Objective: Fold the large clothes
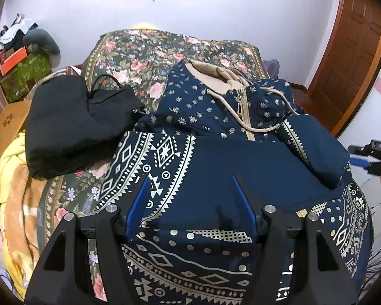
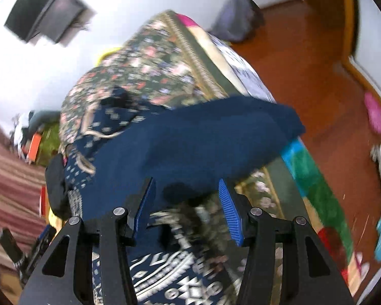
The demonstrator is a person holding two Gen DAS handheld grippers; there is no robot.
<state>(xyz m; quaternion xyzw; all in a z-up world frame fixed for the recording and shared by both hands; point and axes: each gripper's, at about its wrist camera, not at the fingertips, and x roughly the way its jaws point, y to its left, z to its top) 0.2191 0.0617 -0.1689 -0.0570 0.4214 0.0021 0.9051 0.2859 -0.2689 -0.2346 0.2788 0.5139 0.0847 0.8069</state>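
The navy hooded jacket (image 1: 216,117) lies on a bed covered by a floral bedspread (image 1: 149,53), zip front up, tan hood lining at 12 o'clock and its patterned hem toward 6 o'clock. A plain navy panel is folded across its middle, and one sleeve (image 1: 315,147) is folded in at 3 o'clock. The left hand-held gripper (image 1: 189,198) hangs over that panel with its blue fingers spread wide and nothing between them. The right hand-held gripper (image 2: 186,203), seen blurred in its own view, is also wide open and holds nothing; a navy sleeve (image 2: 216,137) lies just beyond its fingertips, reaching toward the bed's edge at 2 o'clock. A black garment (image 1: 73,124) rests on the bed at 9 o'clock, just beside the jacket.
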